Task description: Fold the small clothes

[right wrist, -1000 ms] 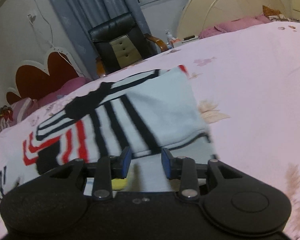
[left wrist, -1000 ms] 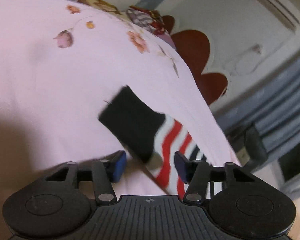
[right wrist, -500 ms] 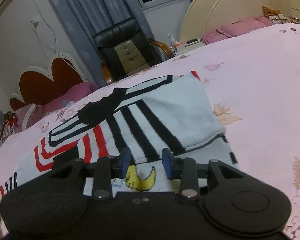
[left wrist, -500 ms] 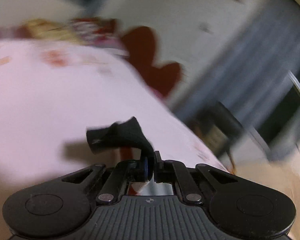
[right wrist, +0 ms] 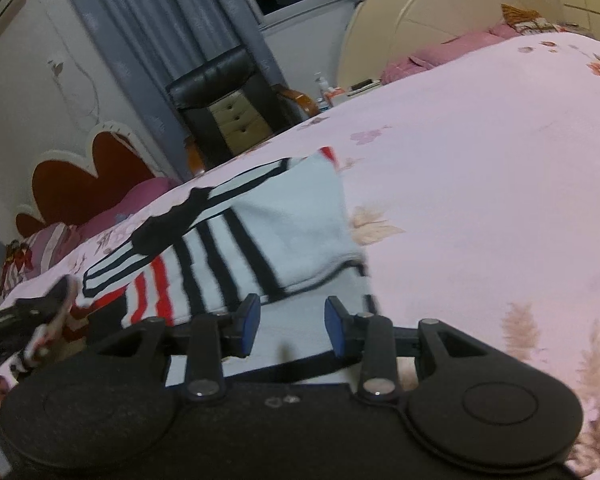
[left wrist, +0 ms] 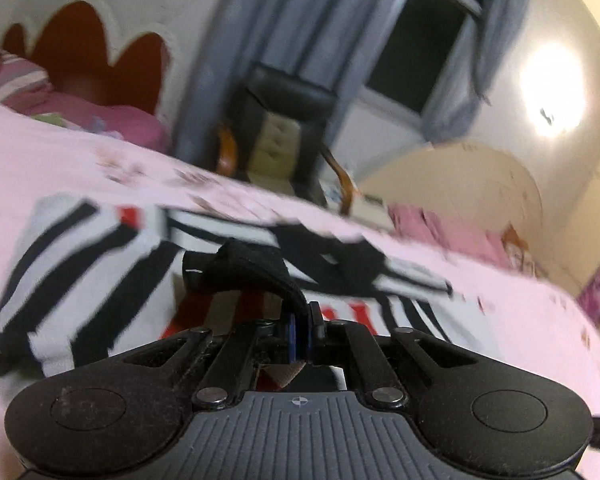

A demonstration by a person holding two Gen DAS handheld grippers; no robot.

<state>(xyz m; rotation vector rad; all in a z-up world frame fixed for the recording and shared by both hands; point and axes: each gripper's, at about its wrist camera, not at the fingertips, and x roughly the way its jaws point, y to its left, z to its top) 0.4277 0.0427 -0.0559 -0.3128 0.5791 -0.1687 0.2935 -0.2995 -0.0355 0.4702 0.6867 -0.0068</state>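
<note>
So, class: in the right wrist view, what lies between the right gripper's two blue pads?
Nothing is gripped: the right gripper stands open, and through the gap shows the pale fabric of the striped garment below, in the right wrist view.

Both wrist cameras sit low behind their hand-held grippers, close over the pink bed [right wrist: 480, 184], looking along the fingers and slightly down across the striped garment [left wrist: 80, 272] toward the black armchair [right wrist: 220, 96], grey curtains [left wrist: 300, 12] and window, which both views share.
</note>
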